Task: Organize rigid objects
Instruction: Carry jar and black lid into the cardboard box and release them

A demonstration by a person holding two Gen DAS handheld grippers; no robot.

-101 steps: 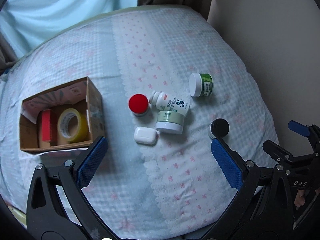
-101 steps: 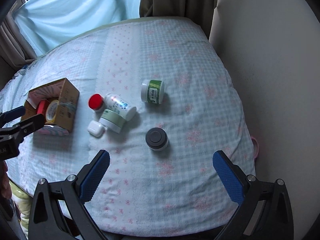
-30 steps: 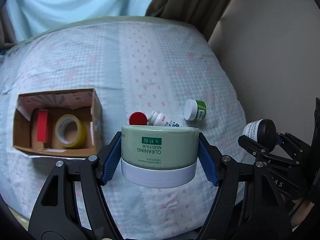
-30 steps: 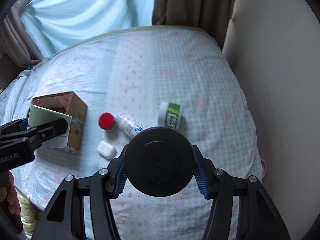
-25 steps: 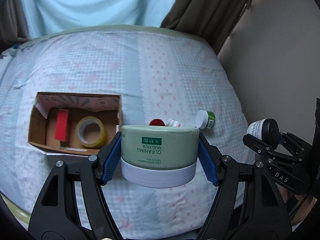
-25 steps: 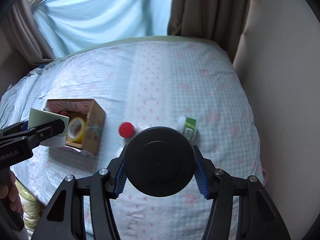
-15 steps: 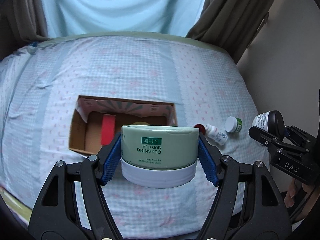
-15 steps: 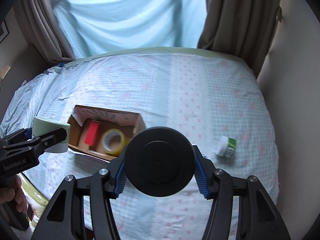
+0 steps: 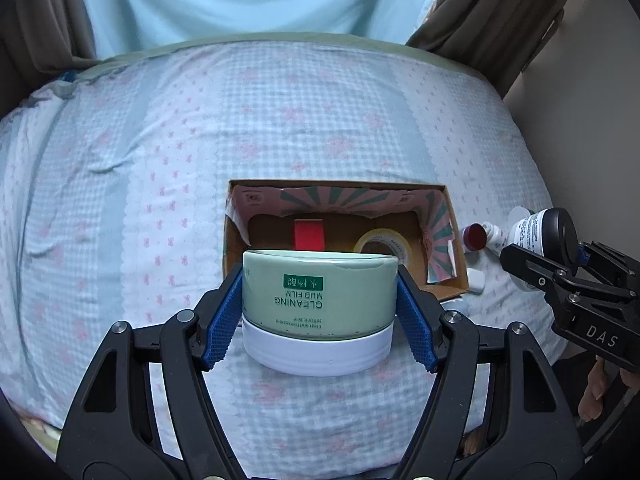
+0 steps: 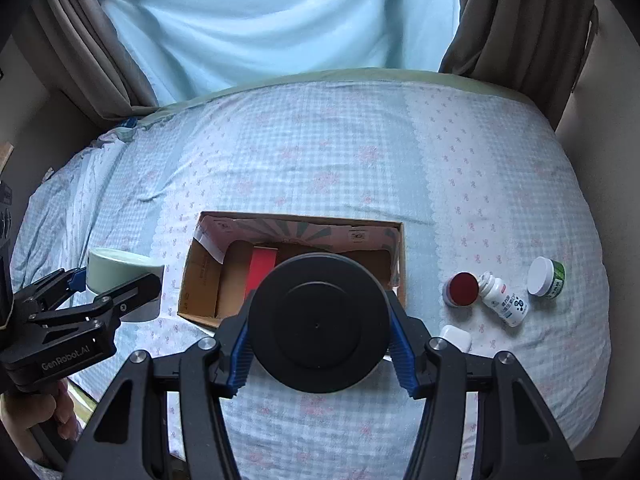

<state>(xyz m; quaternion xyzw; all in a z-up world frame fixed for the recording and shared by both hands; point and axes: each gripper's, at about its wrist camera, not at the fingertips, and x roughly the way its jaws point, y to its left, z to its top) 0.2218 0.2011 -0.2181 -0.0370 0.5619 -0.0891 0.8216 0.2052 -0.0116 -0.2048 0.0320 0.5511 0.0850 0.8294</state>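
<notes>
Left gripper is clamping the green mud-film jar above the cardboard box near edge. Right gripper is squeezing the black-lidded jar, blocking box contents (red block partly showing). Bedspread is lying open beyond the box.

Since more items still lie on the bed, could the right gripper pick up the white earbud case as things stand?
Probably not yet: the right gripper is shut on the black-lidded jar, so its jaws are full. The white earbud case itself lies unobstructed beside the cardboard box.
</notes>
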